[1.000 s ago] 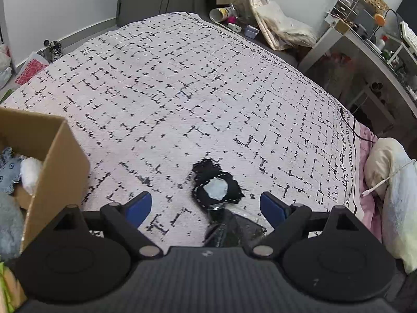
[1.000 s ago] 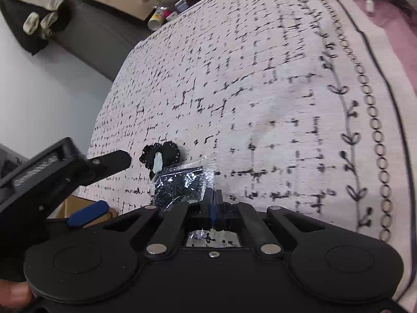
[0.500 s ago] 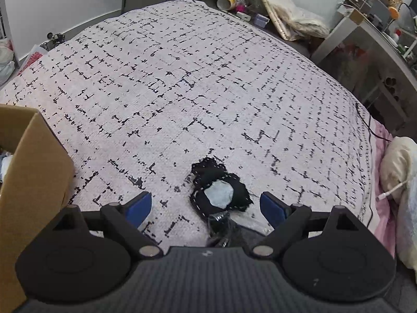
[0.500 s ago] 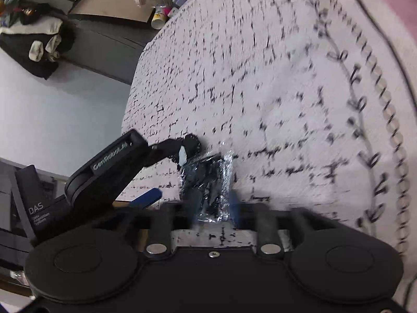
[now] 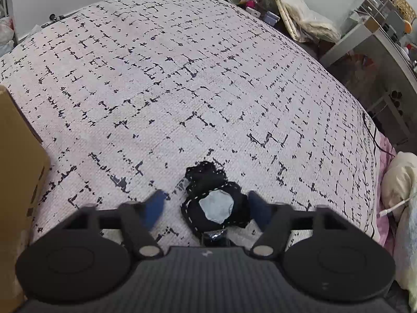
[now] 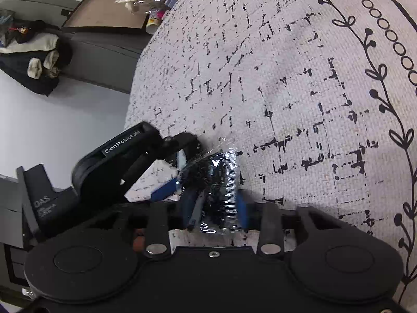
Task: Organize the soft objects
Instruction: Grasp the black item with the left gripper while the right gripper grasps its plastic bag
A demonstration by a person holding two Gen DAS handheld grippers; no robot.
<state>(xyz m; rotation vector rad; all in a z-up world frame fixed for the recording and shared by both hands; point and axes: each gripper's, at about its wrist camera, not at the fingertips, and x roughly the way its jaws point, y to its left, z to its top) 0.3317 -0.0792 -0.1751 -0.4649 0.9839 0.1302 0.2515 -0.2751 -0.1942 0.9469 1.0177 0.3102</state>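
A black lace-edged pad with a pale grey centre lies flat on the bedspread, and in the left wrist view it sits between the two blue fingertips of the left gripper. The jaws are spread, one tip well to the pad's left with bare bedspread in between, the other right at the pad's right edge; whether that tip touches the lace cannot be told. The left blue tip looks blurred.

Just below the pad, at the gripper body's edge, a small piece of a clear plastic packet shows. In the right wrist view the same packet, crinkled clear film over something dark and speckled, stands up between the blue fingertips of the right gripper. Those jaws are partly apart with the packet in the gap; the film lies against both pads, but whether they pinch it cannot be told. The left gripper reaches in from the left of that view, its tips just beside the packet's upper end.

The bedspread is pale with a broken black grid print and a vine-and-ring border along one side. A cardboard box stands at the left edge of the left wrist view, and a pillow with a white cable lies to the right.
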